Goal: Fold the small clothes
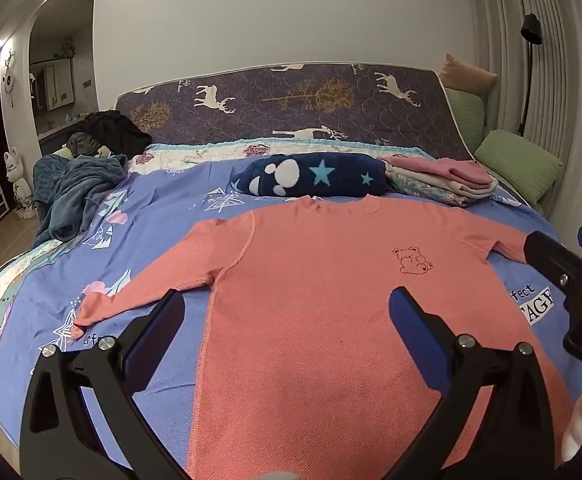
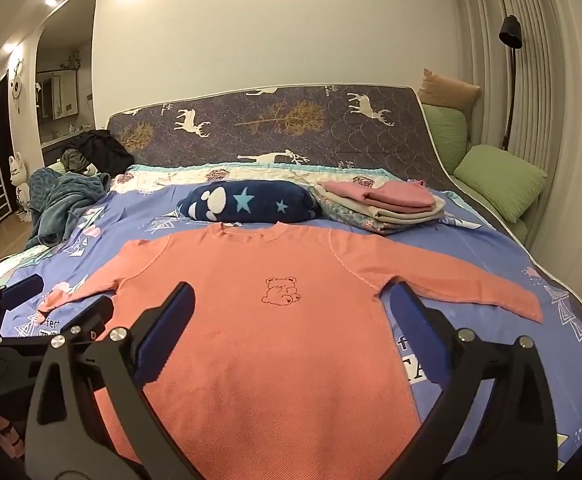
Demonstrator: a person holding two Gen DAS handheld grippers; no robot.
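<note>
A salmon-pink long-sleeved shirt (image 1: 323, 320) (image 2: 275, 340) with a small bear outline on the chest lies flat, front up, on the blue patterned bed cover (image 1: 163, 216) (image 2: 471, 248). Both sleeves are spread out to the sides. My left gripper (image 1: 287, 312) is open above the shirt's lower left part, one finger over the cover beside the hem side, nothing between its fingers. My right gripper (image 2: 291, 304) is open above the lower right part, also with nothing in it. Each gripper shows at the edge of the other's view, the right gripper (image 1: 571, 244) and the left gripper (image 2: 57, 300).
Beyond the collar lies a rolled navy blanket with stars (image 1: 315, 174) (image 2: 251, 200). A stack of folded clothes (image 1: 443, 176) (image 2: 387, 200) sits at the back right. A crumpled teal blanket (image 1: 75, 192) (image 2: 63, 200) and dark clothes lie at the back left. Green pillows (image 1: 519, 164) (image 2: 499, 180) line the right side.
</note>
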